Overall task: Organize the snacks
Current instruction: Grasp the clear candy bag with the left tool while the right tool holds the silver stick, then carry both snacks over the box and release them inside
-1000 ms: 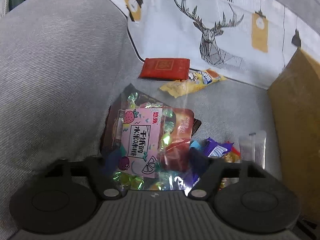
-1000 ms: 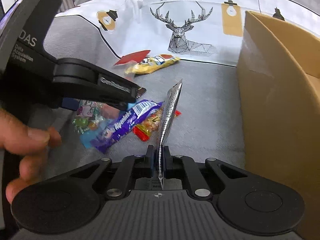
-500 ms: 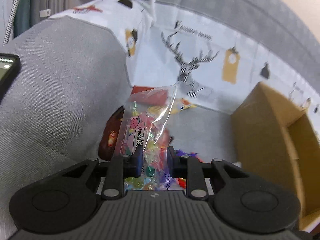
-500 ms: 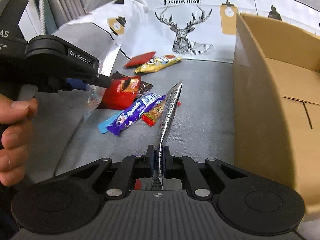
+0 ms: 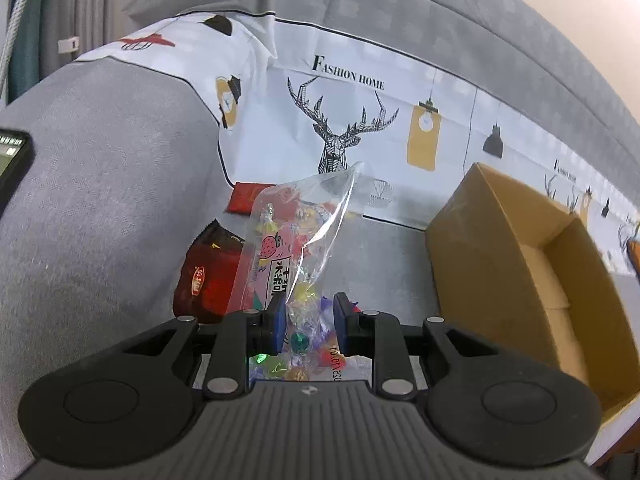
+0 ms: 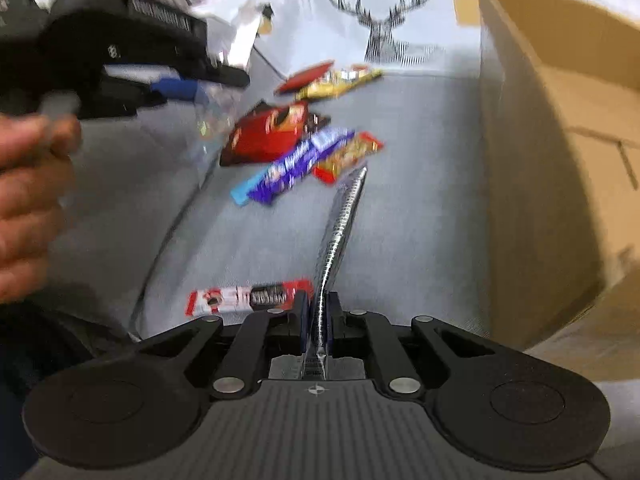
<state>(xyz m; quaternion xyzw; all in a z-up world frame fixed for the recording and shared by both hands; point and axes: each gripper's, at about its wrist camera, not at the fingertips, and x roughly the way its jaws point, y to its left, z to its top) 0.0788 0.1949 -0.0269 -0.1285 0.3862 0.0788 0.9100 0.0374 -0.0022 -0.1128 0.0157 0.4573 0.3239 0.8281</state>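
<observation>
Above sofa, left hand-held gripper (image 5: 308,320) pinching candy bag (image 5: 292,248); right hand-held gripper (image 6: 317,320) clamping silver sachet (image 6: 340,220), box (image 6: 540,140) alongside.

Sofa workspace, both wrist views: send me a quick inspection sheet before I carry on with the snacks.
Surface: grey sofa seat, deer-print cover over the backrest.
Job's things: clear candy bag in the left gripper; silver foil packet edge-up in the right gripper; open cardboard box on the right.
Clutter: on the seat, red bag, purple bar, red-and-gold bar, yellow pack, flat red packet, red-and-white cookie pack nearest the right gripper.
Grippers: both shut on their loads; right view motion-blurred.
Cables: white cord at far left.
Surroundings: curtain, phone screen edge.
</observation>
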